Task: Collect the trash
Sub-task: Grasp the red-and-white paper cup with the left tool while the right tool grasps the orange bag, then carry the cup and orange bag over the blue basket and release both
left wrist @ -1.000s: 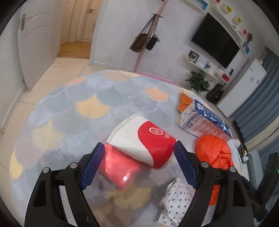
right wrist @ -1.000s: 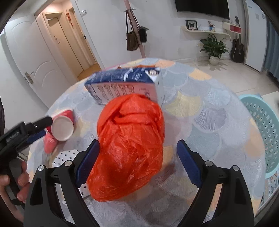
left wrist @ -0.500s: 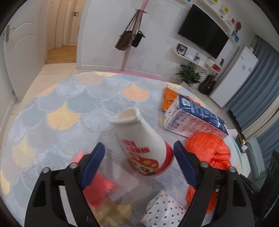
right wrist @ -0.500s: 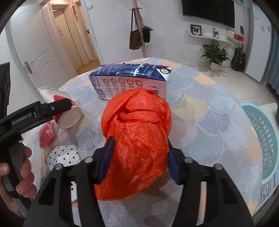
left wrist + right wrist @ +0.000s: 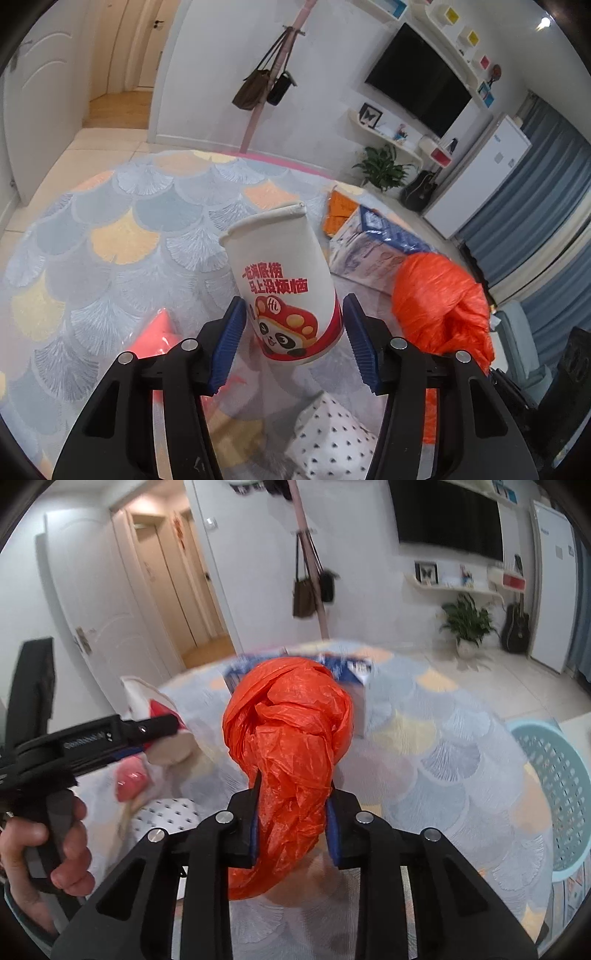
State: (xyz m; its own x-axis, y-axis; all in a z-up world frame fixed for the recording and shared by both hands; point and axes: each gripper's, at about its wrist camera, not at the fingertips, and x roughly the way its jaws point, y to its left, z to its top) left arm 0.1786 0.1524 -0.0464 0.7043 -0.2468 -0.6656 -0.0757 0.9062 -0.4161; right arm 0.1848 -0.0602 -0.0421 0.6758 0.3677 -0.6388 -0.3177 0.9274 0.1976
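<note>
Round rug [image 5: 122,236] of pastel scallops underfoot, white doors far left, coat stand with hanging bags [image 5: 264,86] at the far wall, dark TV [image 5: 417,96] and potted plant [image 5: 382,168] far right.

Seen from the left wrist, left to right: pink wrapper [image 5: 155,334] lying near left on the rug; left gripper [image 5: 295,339] with blue pads closing around the lower part of a white and red paper cup [image 5: 284,284], cup upright and slightly tilted between the jaws, left pad at its side, right pad just beside it, firm contact not certain; polka-dot packet [image 5: 332,439] near, below the cup; blue and white carton [image 5: 373,243] farther right; orange plastic bag [image 5: 443,299] right of that.

Seen from the right wrist, left to right: left hand [image 5: 48,845] gripping the other tool's handle; right gripper [image 5: 293,821] closing, pads pinching the narrow lower part of the orange plastic bag, its bulk bulging beyond the fingertips; pale blue basket [image 5: 550,775] at the far right edge.
</note>
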